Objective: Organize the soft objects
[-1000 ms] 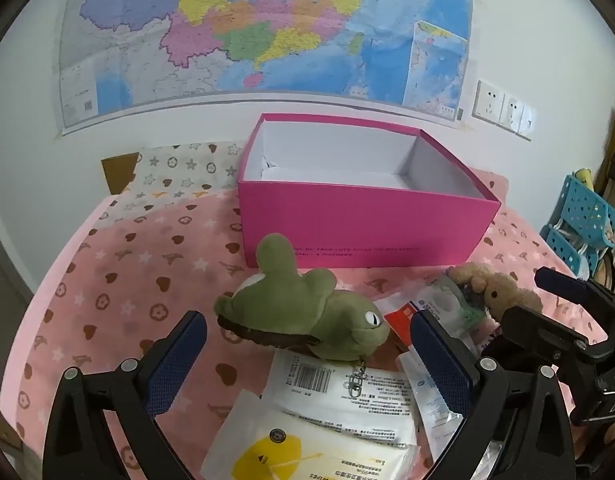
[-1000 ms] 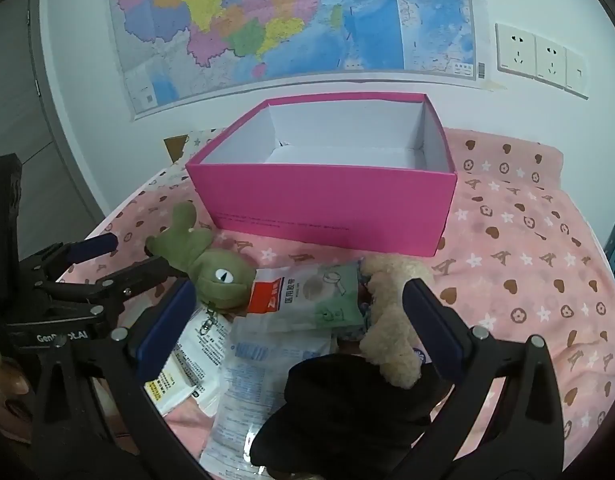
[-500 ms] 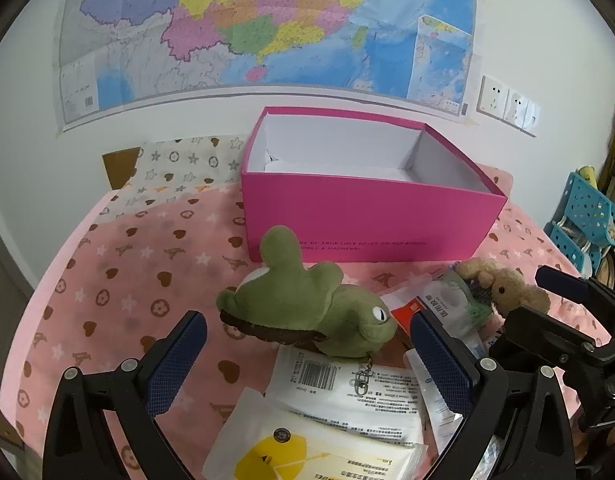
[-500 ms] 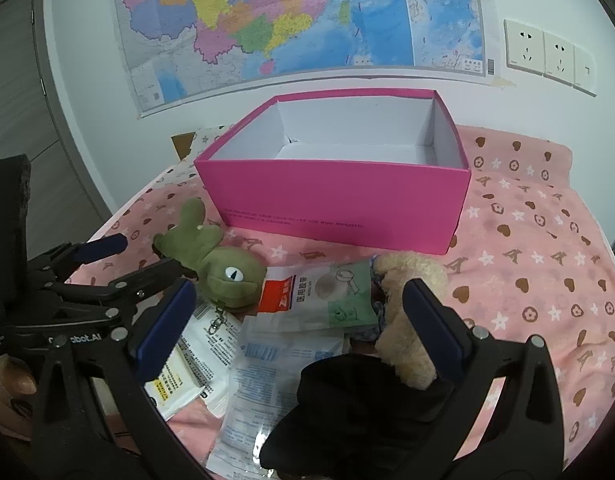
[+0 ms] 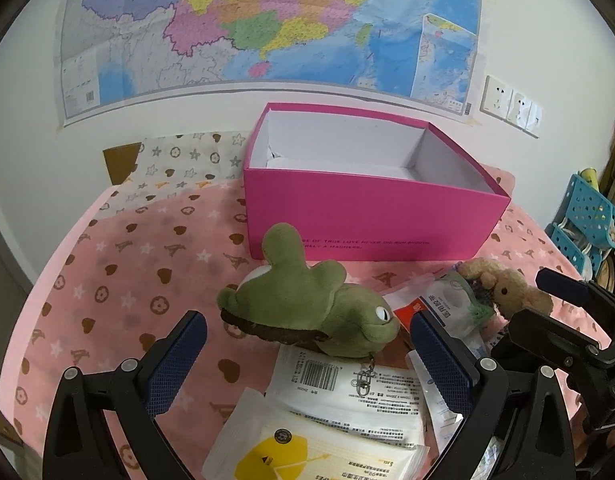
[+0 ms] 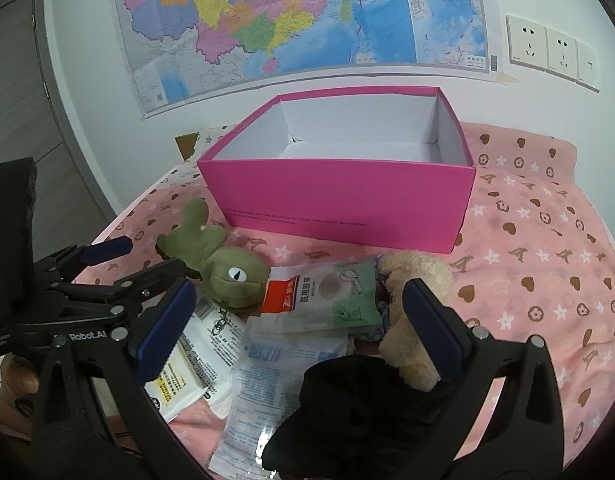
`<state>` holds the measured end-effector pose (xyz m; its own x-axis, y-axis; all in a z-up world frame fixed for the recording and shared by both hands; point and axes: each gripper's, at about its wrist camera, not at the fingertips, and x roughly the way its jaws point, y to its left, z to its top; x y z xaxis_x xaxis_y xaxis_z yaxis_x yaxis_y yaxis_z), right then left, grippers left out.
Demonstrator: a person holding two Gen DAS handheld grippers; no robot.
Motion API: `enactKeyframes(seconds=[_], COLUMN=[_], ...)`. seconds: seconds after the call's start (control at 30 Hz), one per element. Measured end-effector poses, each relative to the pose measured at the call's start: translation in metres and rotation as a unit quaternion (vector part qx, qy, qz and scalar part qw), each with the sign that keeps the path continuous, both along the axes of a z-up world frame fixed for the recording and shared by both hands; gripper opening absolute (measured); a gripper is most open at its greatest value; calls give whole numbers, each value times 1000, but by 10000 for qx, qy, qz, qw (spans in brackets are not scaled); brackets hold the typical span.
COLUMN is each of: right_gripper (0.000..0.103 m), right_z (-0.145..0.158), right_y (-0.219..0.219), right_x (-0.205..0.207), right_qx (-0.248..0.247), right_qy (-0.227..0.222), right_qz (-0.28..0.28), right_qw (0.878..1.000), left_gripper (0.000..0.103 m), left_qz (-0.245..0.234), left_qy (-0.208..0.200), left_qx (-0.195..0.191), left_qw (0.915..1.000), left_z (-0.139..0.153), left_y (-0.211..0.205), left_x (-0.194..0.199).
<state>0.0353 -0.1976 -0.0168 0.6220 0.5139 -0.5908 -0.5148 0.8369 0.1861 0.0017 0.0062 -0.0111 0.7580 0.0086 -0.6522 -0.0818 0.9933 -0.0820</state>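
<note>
A green plush turtle lies on the pink bedspread in front of an open, empty pink box; it also shows in the right wrist view, as does the box. My left gripper is open, just short of the turtle, with the turtle's head between the fingertips. A tan plush bear lies to the right. My right gripper is open above a black soft item and several packets, the bear against its right finger.
White and yellow plastic packets lie piled under the grippers. A map hangs on the wall behind the box. Blue perforated crates stand at the right of the bed. Wall sockets are at the upper right.
Both grippers have drawn back and up a little, so the box and toys sit slightly farther off. Nothing was taken hold of; both stay open.
</note>
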Motion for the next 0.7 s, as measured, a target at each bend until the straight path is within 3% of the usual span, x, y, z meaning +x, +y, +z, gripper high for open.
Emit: enactKeyframes(seconds=[0.7], right_gripper=[103], right_z=[-4], right_y=[9], right_x=[4], right_qx=[47], right_qy=[78], right_qz=[210], right_qw=[9997], left_gripper=[103], left_qz=[71], left_qy=[66], left_qx=[-66], left_qw=[9999], left_z=[-6], left_y=[8], left_x=[5])
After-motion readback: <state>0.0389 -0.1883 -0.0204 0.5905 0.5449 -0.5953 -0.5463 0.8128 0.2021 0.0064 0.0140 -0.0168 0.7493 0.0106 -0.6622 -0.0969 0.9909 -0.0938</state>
